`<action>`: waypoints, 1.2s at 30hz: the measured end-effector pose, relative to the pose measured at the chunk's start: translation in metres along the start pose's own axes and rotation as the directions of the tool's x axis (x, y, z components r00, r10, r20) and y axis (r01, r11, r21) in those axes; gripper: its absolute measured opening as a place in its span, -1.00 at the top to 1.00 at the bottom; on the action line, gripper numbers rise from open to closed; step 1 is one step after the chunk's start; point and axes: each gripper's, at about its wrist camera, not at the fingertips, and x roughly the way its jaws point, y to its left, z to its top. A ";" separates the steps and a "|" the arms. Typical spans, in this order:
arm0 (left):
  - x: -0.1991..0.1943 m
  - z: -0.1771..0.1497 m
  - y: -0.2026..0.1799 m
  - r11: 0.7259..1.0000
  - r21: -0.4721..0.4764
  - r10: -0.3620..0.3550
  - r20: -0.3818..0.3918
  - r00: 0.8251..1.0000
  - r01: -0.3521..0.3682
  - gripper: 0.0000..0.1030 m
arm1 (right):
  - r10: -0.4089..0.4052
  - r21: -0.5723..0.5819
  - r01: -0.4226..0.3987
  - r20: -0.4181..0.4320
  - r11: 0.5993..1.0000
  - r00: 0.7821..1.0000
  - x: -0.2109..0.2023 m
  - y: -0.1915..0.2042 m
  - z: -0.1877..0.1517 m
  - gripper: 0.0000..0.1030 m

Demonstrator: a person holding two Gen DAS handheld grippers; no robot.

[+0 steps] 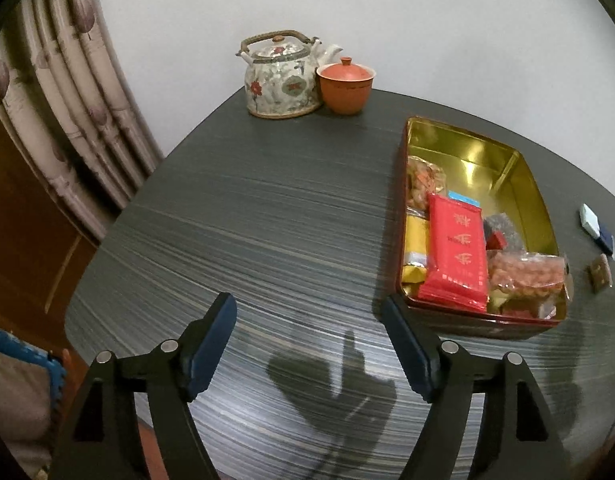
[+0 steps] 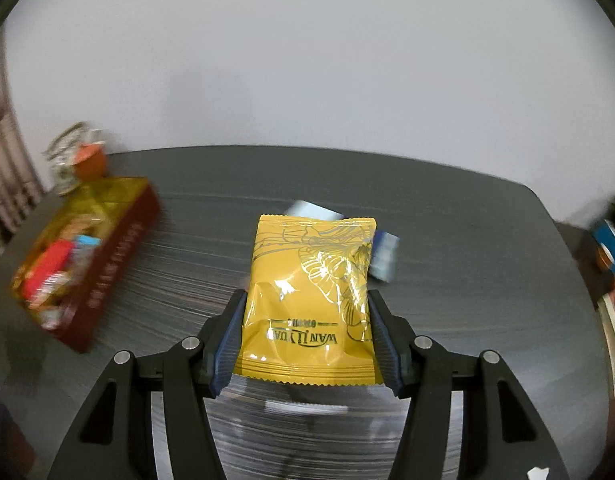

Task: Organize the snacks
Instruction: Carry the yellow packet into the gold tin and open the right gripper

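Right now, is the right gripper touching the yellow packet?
Touching. The right wrist view shows the right gripper with both pads pressed against the sides of the yellow packet, lifting it.

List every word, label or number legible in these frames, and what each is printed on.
"WAN LI YUAN", upside down, on the yellow snack packet clamped in the right hand-held gripper.
Smaller line beneath it: too small to read.
Gold characters on the red packet in the tin: too blurred.
Lettering on the tin's side: blurred.

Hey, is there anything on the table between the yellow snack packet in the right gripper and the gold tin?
Nothing visible: bare table lies between the yellow packet, clamped in the right gripper, and the gold tin.
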 end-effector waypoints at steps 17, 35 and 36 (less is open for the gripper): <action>-0.007 0.002 0.010 0.993 0.110 -0.034 0.013 0.999 0.032 -0.49 | 0.289 -0.294 -0.295 -0.065 0.909 0.955 0.001 0.182 0.007 -0.06; -0.003 0.000 0.018 0.993 0.108 -0.038 -0.004 0.999 0.038 -0.50 | 0.274 -0.333 -0.306 -0.141 0.892 0.951 0.044 0.217 0.014 -0.16; -0.003 0.000 0.016 0.993 0.113 -0.040 -0.004 0.999 0.040 -0.50 | 0.275 -0.330 -0.307 -0.142 0.892 0.951 0.045 0.217 0.014 -0.16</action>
